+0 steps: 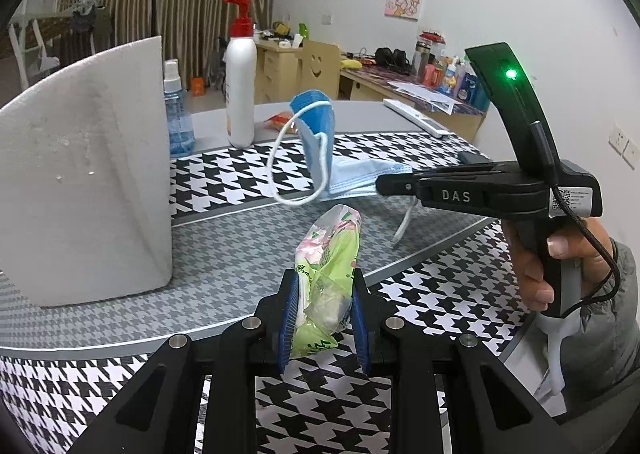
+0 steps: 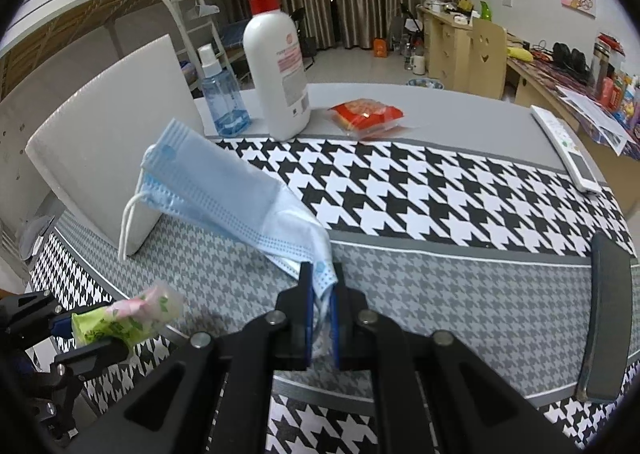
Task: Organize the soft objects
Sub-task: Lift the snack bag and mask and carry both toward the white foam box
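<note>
My left gripper [image 1: 325,294] is shut on a green tissue packet [image 1: 328,274], held just above the houndstooth cloth. The same tissue packet [image 2: 128,318] shows at the lower left of the right wrist view, in the left gripper [image 2: 96,330]. My right gripper [image 2: 322,286] is shut on one end of a blue face mask [image 2: 224,190], which hangs off the table with its white ear loop dangling. In the left wrist view the right gripper [image 1: 380,184] comes in from the right, pinching the face mask [image 1: 320,142] beside a white foam box [image 1: 80,182].
A white pump bottle [image 2: 280,70], a blue spray bottle [image 2: 222,98] and a red snack packet [image 2: 366,114] stand at the table's far side. A white remote [image 2: 566,150] lies far right, a dark flat object [image 2: 606,326] near right. The foam box [image 2: 112,142] is on the left.
</note>
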{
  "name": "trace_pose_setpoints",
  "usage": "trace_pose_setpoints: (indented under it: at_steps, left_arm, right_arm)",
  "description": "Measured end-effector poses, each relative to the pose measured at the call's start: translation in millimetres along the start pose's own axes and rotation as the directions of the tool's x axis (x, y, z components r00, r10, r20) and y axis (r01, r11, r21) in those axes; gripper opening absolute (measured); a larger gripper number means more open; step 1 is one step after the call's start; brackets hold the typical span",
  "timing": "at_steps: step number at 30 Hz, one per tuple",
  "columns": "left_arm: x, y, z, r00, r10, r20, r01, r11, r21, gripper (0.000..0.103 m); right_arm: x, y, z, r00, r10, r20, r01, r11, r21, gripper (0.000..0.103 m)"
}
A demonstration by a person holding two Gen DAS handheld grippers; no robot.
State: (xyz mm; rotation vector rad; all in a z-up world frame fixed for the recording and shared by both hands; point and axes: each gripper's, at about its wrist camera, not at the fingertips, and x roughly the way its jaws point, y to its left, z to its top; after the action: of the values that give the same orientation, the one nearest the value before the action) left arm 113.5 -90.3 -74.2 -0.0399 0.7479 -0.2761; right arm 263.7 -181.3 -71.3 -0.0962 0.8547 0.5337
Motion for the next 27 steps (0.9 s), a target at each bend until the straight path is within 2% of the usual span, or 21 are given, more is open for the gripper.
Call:
trace_pose_setpoints:
  at_steps: [27]
  left_arm:
    - [-27, 8, 13, 0.995, 0.027, 0.097, -0.029, 0.999, 0.024, 0.026]
  right_arm:
    - [-42, -6, 1, 0.992, -0.036, 0.124, 0.028, 0.997, 0.065, 0.010]
